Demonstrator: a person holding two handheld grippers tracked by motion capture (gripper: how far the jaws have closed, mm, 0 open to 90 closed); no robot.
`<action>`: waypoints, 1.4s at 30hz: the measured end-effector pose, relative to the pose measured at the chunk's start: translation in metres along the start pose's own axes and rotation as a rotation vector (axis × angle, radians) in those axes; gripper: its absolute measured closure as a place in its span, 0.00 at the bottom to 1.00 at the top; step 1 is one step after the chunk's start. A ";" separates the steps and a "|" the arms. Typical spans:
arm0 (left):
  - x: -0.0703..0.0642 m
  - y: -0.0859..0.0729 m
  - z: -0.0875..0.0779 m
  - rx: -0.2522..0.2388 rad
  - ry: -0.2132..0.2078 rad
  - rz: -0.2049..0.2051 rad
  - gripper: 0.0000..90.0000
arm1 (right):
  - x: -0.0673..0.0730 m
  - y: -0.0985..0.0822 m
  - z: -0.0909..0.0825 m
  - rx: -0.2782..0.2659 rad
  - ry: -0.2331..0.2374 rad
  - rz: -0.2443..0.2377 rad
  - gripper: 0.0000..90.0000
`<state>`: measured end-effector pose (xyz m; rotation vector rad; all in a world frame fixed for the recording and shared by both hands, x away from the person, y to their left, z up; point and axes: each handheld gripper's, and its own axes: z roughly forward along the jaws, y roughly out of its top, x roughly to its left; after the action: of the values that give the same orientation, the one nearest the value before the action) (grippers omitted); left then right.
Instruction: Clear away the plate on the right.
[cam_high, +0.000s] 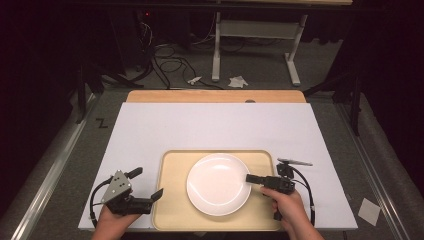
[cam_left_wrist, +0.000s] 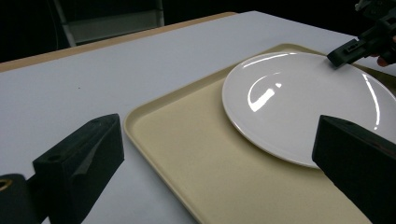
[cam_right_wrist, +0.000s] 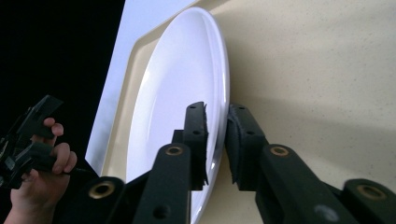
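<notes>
One white plate (cam_high: 218, 184), round and lying flat, sat on one beige tray (cam_high: 172, 215), right of the tray's centre. The tray lay on a white sheet (cam_high: 200, 125) covering the desk (cam_high: 215, 96), its long axis running left to right. Two grippers were present. The right gripper (cam_high: 250, 178), held in the right hand (cam_high: 286, 202), pointed left, its jaws pinching the plate's right rim. The left gripper (cam_high: 146, 183), held in the left hand (cam_high: 112, 222), sat at the tray's left edge pointing right, jaws spread wide and empty.
</notes>
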<state>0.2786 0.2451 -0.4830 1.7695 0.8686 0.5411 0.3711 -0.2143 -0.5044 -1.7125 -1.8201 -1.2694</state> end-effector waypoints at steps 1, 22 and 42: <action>0.000 0.000 0.000 0.002 -0.001 0.000 0.03 | 0.000 0.000 0.000 0.002 -0.002 0.000 0.87; 0.000 0.001 0.001 0.001 -0.006 0.004 0.03 | 0.002 -0.003 -0.003 -0.005 -0.058 -0.094 0.70; 0.002 0.000 -0.001 0.014 0.009 -0.009 0.03 | 0.027 0.005 -0.061 -0.206 -0.218 -0.501 0.39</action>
<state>0.2788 0.2475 -0.4828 1.7760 0.8878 0.5387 0.3496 -0.2457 -0.4490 -1.6011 -2.4314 -1.5536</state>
